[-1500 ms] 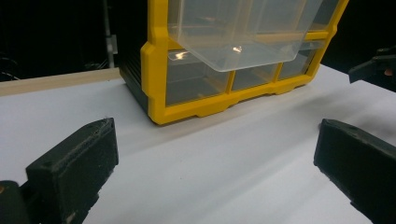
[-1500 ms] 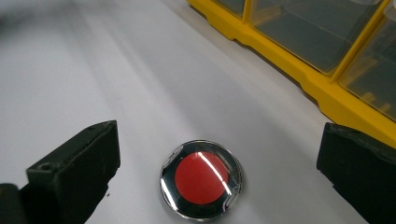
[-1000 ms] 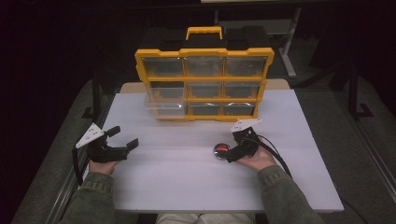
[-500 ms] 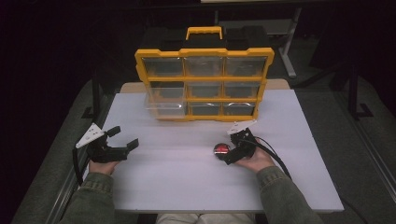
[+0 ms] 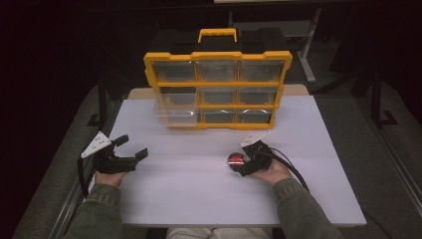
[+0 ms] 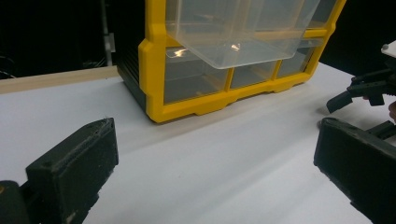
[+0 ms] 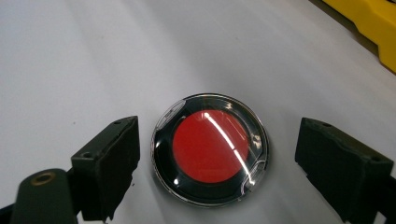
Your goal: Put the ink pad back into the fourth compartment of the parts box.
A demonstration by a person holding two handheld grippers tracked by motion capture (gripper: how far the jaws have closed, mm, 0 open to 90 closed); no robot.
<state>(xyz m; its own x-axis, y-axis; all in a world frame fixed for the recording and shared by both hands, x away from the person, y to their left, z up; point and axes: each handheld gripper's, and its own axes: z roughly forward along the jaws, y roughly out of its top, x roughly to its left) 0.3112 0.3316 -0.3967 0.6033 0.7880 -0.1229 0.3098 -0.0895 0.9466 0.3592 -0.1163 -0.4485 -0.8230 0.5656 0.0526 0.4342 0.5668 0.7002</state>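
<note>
A round red-centred disc [image 7: 210,149] is seen lying flat on the white table [image 5: 199,199], between the right gripper's [image 7: 215,161] jaws, which have just been closing but are not yet touching it. The left gripper [image 5: 130,147] is held open, well apart, facing the yellow organizer [image 5: 219,89].

High view: fixed above the person's side, looking forward and down over the white table [image 5: 199,199] to the yellow organizer [image 5: 217,89]. Left gripper view: low, near the tabletop, facing the organizer [image 6: 233,60] closely. Right gripper view: angled steeply down, very close to a round red-centred disc [image 7: 210,149], also seen from above [image 5: 237,160].
</note>
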